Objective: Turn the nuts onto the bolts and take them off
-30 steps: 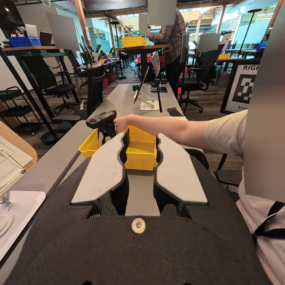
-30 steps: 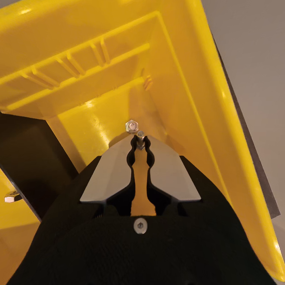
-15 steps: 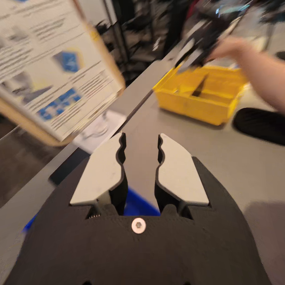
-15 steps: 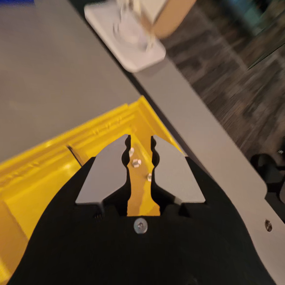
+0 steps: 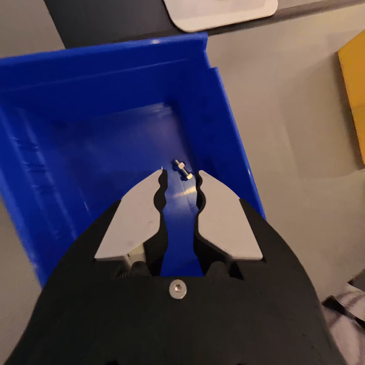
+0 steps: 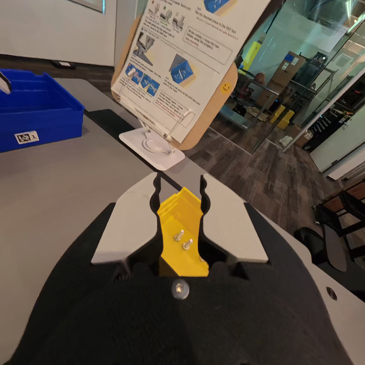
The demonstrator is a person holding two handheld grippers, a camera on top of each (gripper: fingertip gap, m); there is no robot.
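Note:
In the left wrist view a blue bin (image 5: 110, 83) holds one small bolt with a nut on its shank (image 5: 182, 171). My left gripper (image 5: 180, 173) is open and empty, its tips just short of that bolt, one on each side. In the right wrist view my right gripper (image 6: 179, 176) is open and empty above a yellow bin (image 6: 180, 211). Two bare bolts (image 6: 178, 235) (image 6: 187, 244) lie in that bin between the fingers. The blue bin (image 6: 39, 110) shows at the far left, with a tip of the left gripper (image 6: 5, 85) over it.
A sheet on a white stand (image 6: 173, 69) stands at the grey table's far edge; its base (image 5: 217, 13) lies beyond the blue bin. The yellow bin's corner (image 5: 353, 98) is to the right. The floor and chairs (image 6: 335, 227) lie beyond the table's right edge. Tip to tip, the grippers are about 50 cm apart.
My left gripper swung down from looking across the room into the blue bin. My right gripper let go of the bolt in the yellow bin, opened and lifted up out of it.

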